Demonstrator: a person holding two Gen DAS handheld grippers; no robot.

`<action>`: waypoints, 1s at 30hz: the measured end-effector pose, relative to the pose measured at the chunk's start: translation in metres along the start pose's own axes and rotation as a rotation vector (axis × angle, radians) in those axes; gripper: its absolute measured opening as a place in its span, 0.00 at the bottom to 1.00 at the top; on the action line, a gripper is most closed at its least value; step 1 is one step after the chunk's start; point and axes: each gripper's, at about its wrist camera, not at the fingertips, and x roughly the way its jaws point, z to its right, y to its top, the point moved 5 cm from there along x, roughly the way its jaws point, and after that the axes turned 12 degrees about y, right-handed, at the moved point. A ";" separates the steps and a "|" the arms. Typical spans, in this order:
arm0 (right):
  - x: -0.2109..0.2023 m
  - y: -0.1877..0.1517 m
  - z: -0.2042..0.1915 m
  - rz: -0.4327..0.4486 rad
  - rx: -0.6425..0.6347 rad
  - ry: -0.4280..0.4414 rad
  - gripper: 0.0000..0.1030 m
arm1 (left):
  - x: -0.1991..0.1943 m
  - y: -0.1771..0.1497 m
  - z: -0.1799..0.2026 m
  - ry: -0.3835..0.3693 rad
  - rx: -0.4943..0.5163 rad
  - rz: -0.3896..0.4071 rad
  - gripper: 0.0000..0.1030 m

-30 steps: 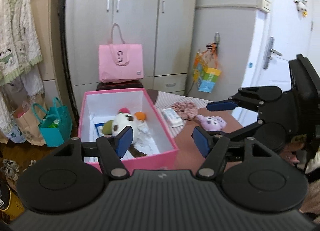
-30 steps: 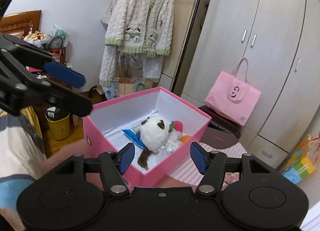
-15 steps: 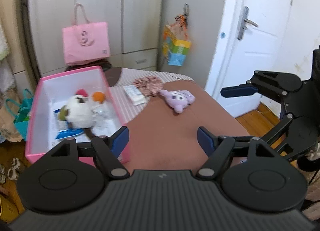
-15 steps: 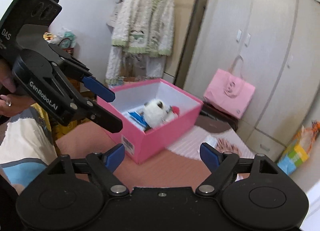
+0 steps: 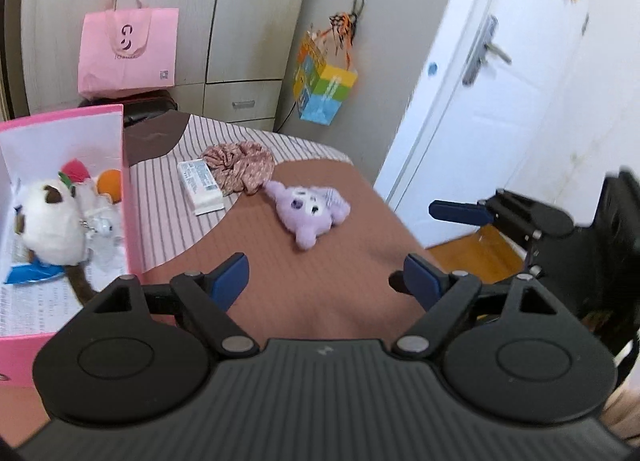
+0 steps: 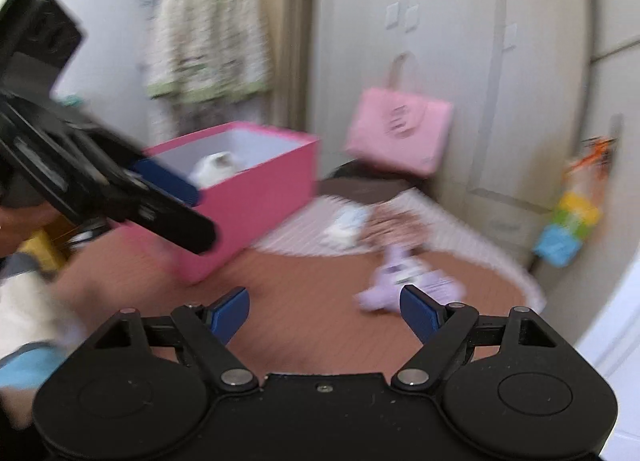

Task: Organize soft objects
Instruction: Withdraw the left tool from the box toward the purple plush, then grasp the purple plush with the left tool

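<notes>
A purple plush toy (image 5: 308,211) lies on the brown table beyond my left gripper (image 5: 326,281), which is open and empty. A floral scrunchie (image 5: 240,165) and a white packet (image 5: 200,187) lie further back on the striped cloth. The pink box (image 5: 126,189) at left holds a white plush (image 5: 48,217) and small toys. My right gripper (image 6: 324,311) is open and empty; the purple plush (image 6: 404,279) lies just ahead to its right, blurred. The pink box also shows in the right wrist view (image 6: 256,197). The right gripper appears at the right of the left wrist view (image 5: 460,237).
A pink tote bag (image 5: 128,49) stands behind the table by the wardrobe. A colourful bag (image 5: 324,89) hangs on the cabinet. A white door (image 5: 500,81) is at right. The table edge drops off near the door side.
Both grippers swung right, away from the pink box toward the purple plush. The box moved left in both views. Both stayed open and empty.
</notes>
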 end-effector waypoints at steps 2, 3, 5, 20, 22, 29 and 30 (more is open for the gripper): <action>0.005 -0.004 0.008 0.010 -0.026 -0.023 0.84 | 0.007 0.003 -0.002 -0.005 -0.022 0.019 0.85; 0.010 -0.006 0.013 0.012 -0.027 -0.030 0.84 | 0.013 0.005 -0.001 -0.003 -0.029 0.026 0.85; 0.019 -0.010 0.022 0.015 -0.027 -0.034 0.84 | 0.024 0.006 0.000 -0.005 -0.042 0.034 0.86; 0.091 -0.036 0.093 -0.081 0.231 0.069 0.84 | 0.110 0.020 0.003 0.067 -0.151 0.135 0.86; 0.100 -0.038 0.106 -0.086 0.294 0.099 0.84 | 0.125 0.024 0.002 0.063 -0.158 0.108 0.86; 0.117 -0.035 0.128 -0.097 0.289 0.161 0.84 | 0.177 0.023 0.003 0.057 -0.212 -0.023 0.82; 0.118 -0.035 0.129 -0.099 0.286 0.175 0.85 | 0.183 0.020 0.004 0.051 -0.221 -0.044 0.81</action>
